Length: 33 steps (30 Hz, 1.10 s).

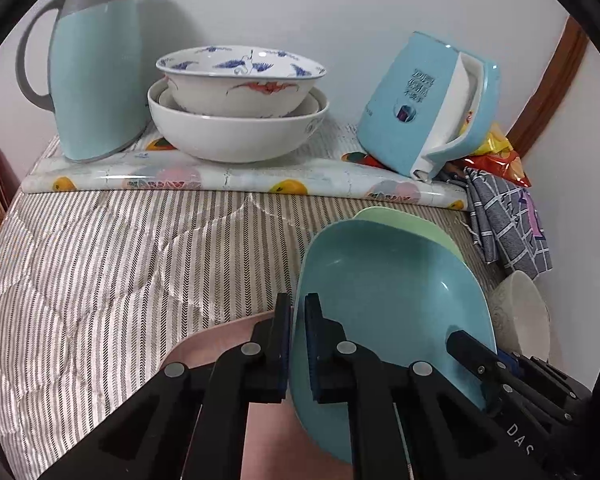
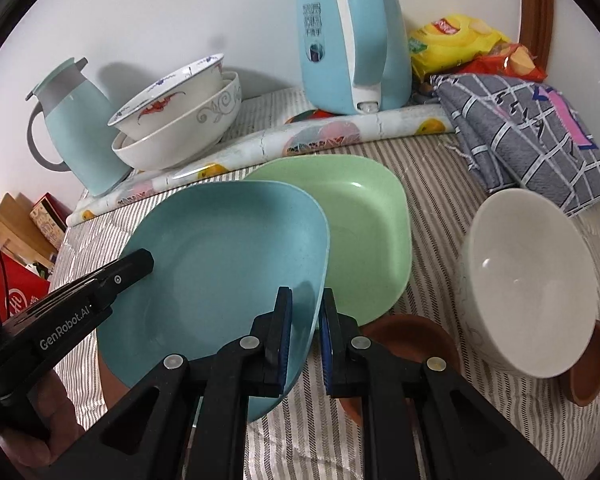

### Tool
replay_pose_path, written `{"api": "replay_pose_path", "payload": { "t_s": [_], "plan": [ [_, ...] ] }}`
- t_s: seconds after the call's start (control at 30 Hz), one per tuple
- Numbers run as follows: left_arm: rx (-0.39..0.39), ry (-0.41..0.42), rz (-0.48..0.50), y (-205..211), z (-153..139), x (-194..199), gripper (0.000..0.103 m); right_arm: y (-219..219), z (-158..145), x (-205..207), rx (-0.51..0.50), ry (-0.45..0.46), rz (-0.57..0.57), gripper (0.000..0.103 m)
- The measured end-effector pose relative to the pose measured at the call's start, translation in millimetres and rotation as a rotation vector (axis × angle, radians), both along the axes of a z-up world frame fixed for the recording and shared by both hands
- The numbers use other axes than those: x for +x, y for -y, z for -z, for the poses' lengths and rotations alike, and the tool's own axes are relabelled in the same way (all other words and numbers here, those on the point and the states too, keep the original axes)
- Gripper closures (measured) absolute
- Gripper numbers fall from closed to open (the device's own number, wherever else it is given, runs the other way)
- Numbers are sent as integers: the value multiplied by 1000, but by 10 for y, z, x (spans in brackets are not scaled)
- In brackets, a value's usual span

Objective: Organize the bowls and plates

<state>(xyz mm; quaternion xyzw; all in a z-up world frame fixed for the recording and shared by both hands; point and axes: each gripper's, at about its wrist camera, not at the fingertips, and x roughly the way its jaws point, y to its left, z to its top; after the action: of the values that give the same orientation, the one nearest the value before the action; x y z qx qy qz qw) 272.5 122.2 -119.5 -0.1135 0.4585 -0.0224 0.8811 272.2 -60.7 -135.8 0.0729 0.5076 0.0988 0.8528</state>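
Observation:
A blue square plate (image 1: 392, 300) (image 2: 228, 256) is held at two sides. My left gripper (image 1: 297, 304) is shut on its left rim, also seen as a black finger (image 2: 140, 264). My right gripper (image 2: 306, 296) is shut on its near right rim, with its fingers (image 1: 472, 352) showing at the plate's far side. The blue plate overlaps a green plate (image 2: 364, 232) (image 1: 408, 224) behind it. A pink plate (image 1: 220, 344) lies under its left part. A white bowl (image 2: 532, 280) (image 1: 520, 312) stands on brown plates (image 2: 412, 336) to the right.
Against the back wall, a crane-pattern bowl nests in a larger white bowl (image 1: 236, 136) (image 2: 180, 136). A pale blue thermos jug (image 1: 96, 72) stands left of them and a blue kettle (image 1: 424, 104) (image 2: 352, 40) to the right. A grey checked cloth (image 2: 532, 132) and snack bags (image 2: 456, 40) lie at the back right. A rolled mat (image 1: 236, 180) crosses the striped quilt.

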Motion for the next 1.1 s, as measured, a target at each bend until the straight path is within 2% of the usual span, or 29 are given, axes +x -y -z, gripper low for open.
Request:
{"api": "replay_pose_path", "payload": {
  "t_s": [0.67, 1.1],
  "plan": [
    [4, 98, 19, 321, -566, -710, 95, 368, -602, -713, 21, 110, 33, 90],
    [14, 131, 24, 444, -733, -1075, 95, 522, -777, -1094, 43, 147, 53, 91]
  ]
}}
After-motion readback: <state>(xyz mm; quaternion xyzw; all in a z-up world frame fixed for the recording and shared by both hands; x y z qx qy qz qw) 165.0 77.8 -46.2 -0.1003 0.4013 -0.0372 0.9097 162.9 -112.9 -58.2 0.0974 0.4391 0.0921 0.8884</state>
